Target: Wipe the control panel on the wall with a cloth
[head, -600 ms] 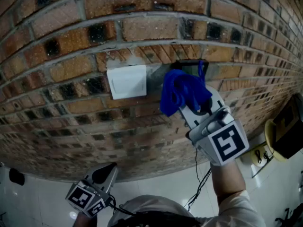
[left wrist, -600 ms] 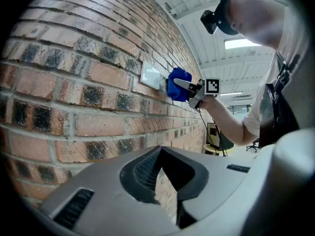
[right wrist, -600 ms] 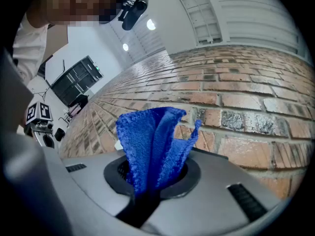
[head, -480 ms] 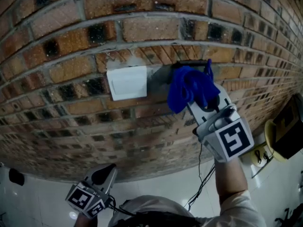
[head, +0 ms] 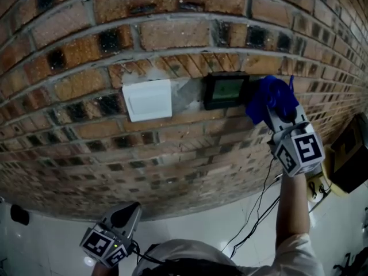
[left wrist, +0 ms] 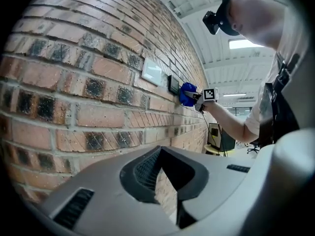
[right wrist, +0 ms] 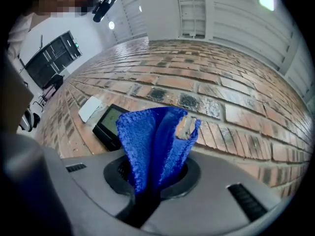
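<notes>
Blue cloth [right wrist: 152,136] | my right gripper's [right wrist: 147,191] jaws are clamping it | control panel [head: 226,91] is sitting on wall [head: 172,33] just left, long axis horizontal | left gripper [head: 123,211] is hanging low, jaws together, farther

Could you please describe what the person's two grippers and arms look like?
The left hand-held gripper and the right hand-held gripper are both light grey plastic with dark ribbed jaw pads. Each bears a marker cube with black squares on white. Thin black cables trail from the right one. The person wears a light short sleeve.
</notes>
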